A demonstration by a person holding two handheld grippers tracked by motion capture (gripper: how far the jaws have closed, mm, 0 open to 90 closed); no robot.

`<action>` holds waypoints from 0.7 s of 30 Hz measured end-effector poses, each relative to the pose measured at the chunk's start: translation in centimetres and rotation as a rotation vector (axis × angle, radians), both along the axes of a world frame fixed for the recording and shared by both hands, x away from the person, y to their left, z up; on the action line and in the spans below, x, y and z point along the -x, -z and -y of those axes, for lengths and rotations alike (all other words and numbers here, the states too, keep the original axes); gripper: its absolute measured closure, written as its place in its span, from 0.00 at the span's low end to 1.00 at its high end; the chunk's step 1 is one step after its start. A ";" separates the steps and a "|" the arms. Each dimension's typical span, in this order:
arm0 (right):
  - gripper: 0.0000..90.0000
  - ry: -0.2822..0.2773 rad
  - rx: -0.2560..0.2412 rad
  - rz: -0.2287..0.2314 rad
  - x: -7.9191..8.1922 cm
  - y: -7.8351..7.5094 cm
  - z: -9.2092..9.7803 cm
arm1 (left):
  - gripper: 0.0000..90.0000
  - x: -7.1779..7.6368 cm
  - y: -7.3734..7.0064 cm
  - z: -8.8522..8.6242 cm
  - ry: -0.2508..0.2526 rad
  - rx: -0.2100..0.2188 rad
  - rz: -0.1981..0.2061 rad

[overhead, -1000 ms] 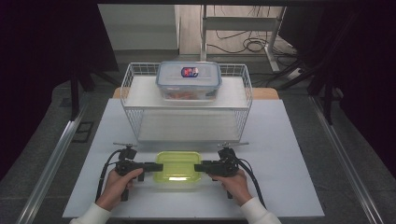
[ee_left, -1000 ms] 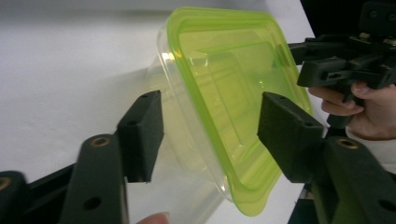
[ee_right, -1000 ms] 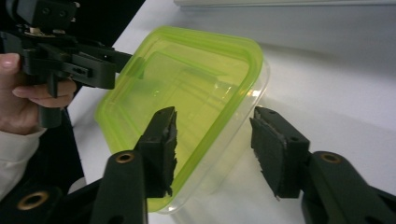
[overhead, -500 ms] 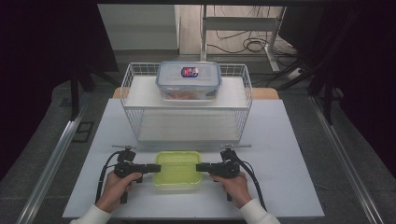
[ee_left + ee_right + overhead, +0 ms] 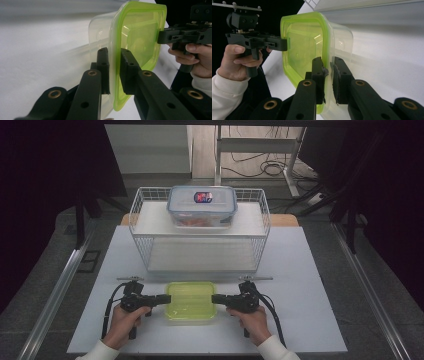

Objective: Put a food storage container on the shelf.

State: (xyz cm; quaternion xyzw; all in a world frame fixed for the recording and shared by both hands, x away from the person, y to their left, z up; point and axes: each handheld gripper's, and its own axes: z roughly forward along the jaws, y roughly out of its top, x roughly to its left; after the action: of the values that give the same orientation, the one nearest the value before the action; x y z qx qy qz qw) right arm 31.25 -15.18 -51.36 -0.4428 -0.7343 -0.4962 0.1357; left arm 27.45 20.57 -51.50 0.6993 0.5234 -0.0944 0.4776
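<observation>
High view: a clear plastic food box with a lime-green lid (image 5: 191, 301) lies near the table's front edge, midway between its left and right edges. The left gripper (image 5: 166, 299) meets the box's left rim and the right gripper (image 5: 215, 298) its right rim, each held in one of the person's hands. Behind, toward the table's back edge, a white wire basket rack (image 5: 200, 231) carries a second clear lidded box with a blue-and-red label (image 5: 202, 205) on its top shelf.

Left gripper view: the two black jaws stand nearly closed, pinching the green lid rim (image 5: 114, 65) between their pads, one pad on the lid's top face and one beneath the rim against the clear wall. The other gripper (image 5: 160, 37) touches the far rim.

Right gripper view: the same hold mirrored, jaws drawn close on the rim of the green-lidded box (image 5: 325, 70), with the opposite gripper (image 5: 286, 44) at the far edge.

The box looks empty, so probably light; its thin wall likely flexes and the smooth plastic may slip. The stiffer lid rim at the two short sides seems the best place to hold, both sides kept level so the lid does not pop off
</observation>
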 end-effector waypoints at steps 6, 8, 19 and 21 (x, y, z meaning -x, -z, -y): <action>0.89 -0.003 -0.007 0.016 0.2 -0.4 0.1 | 0.88 0.3 -0.5 0.0 0.004 0.003 0.030; 0.89 -0.006 -0.002 0.028 0.3 -0.7 0.1 | 0.89 0.4 -0.8 0.1 0.010 0.000 0.049; 0.89 -0.020 -0.002 0.129 1.2 -3.0 0.4 | 0.89 1.2 -2.9 0.3 0.017 -0.009 0.135; 0.89 -0.025 -0.003 0.148 1.3 -3.5 0.5 | 0.89 1.3 -3.4 0.3 0.023 -0.002 0.152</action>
State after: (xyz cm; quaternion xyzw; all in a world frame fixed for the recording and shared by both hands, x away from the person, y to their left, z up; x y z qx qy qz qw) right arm 29.91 -15.68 -47.84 -0.3955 -0.7470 -0.5271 0.0876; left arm 26.13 20.30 -48.11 0.7108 0.4777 -0.0461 0.5142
